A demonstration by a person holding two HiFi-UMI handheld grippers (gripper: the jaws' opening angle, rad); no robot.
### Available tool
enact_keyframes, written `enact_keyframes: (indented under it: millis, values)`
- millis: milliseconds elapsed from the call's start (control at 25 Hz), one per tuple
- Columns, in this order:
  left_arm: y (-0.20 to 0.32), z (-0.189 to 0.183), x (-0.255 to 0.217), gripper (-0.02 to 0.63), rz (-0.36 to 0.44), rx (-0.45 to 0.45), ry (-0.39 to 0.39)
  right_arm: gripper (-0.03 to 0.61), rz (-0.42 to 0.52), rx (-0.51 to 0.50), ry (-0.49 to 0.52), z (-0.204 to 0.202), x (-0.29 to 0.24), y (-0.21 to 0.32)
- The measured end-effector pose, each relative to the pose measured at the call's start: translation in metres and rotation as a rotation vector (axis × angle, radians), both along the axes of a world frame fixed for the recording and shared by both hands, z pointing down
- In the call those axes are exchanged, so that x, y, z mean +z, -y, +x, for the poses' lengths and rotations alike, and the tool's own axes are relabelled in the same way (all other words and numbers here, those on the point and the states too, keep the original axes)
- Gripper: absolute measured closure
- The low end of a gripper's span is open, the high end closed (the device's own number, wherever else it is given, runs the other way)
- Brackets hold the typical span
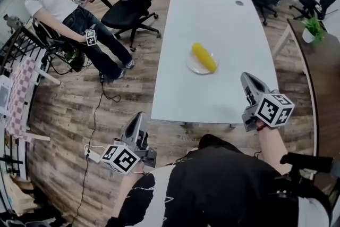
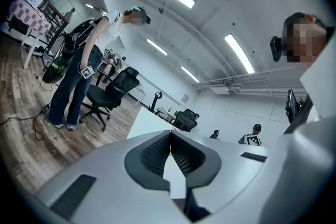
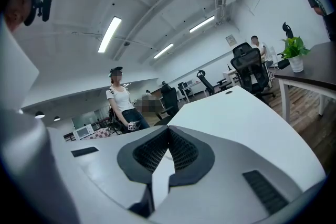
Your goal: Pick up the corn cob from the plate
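Holding left gripper (image 1: 139, 118) and right gripper (image 1: 247, 79) pinched shut, both empty. Eyeing the corn cob (image 1: 204, 57) on the plate (image 1: 191, 67), ahead-left of the right gripper, slanting far-left to near-right. Right one nearer; left off the table (image 1: 212, 13) corner.

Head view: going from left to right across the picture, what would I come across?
Person in a white top → left tongs → corn cob → right tongs → potted plant.
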State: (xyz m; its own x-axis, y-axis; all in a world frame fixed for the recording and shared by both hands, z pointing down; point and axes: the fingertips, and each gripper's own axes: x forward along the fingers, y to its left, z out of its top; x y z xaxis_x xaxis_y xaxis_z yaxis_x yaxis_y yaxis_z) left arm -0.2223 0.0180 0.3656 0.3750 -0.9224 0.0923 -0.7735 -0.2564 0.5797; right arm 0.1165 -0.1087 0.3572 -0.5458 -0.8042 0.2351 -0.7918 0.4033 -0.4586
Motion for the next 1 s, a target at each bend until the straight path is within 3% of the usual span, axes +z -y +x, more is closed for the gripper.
enact_keyframes:
  millis: [200,360,1000]
  values:
    - [0.01,0.015,0.017,0.601,-0.075,0.134,0.066,0.563,0.001,-0.024,-0.05,-0.015,0.003,-0.001]
    - [0.015,0.029,0.016,0.601,-0.066,0.228,0.092,0.563,-0.02,-0.046,-0.066,-0.031,0.012,-0.001]
    - [0.055,0.062,0.029,0.601,-0.056,0.255,0.094,0.563,-0.091,-0.094,-0.083,-0.052,0.043,0.025]
